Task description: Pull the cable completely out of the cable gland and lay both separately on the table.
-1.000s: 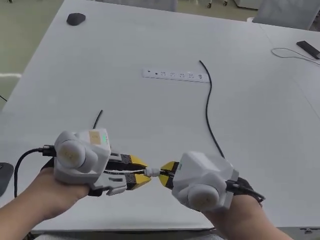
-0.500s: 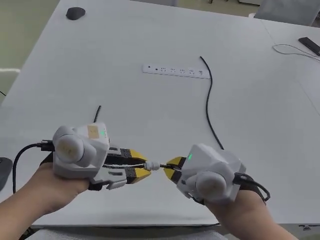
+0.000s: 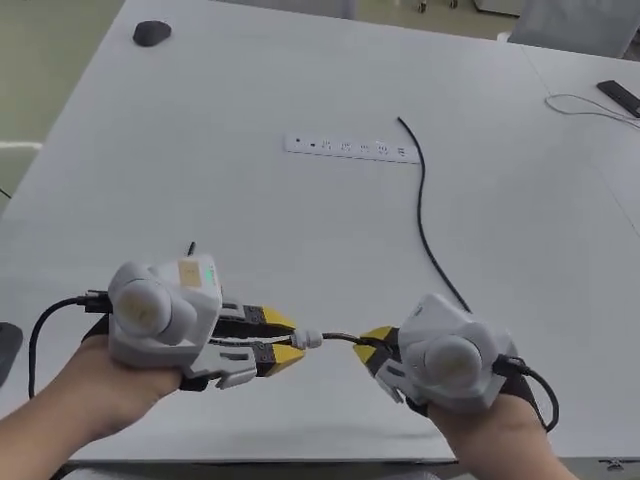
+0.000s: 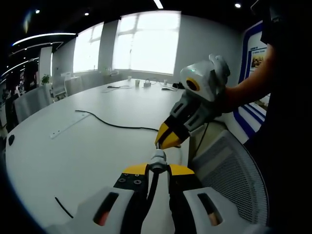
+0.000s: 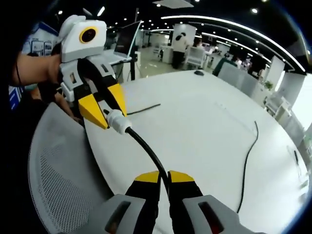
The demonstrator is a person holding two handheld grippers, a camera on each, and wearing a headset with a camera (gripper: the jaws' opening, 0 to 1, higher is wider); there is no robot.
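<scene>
Left hand-held gripper (image 3: 288,346) is clamped on the gland (image 3: 308,340) and right hand-held gripper (image 3: 373,347) on the cable (image 3: 340,338), which runs straight left-to-right between them above the near edge of the counter (image 3: 300,230), so the pull should go rightward.

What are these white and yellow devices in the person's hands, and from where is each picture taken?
They are hand-held grippers, not a robot: a person holds one in each hand. The wide picture comes from a camera on the person's head; the two round ones come from cameras on the grippers. The left gripper is shut on a white cable gland. The right gripper is shut on the black cable that comes out of it. On the table lie a power strip, a long black cord, perhaps the same cable, and a mouse.
</scene>
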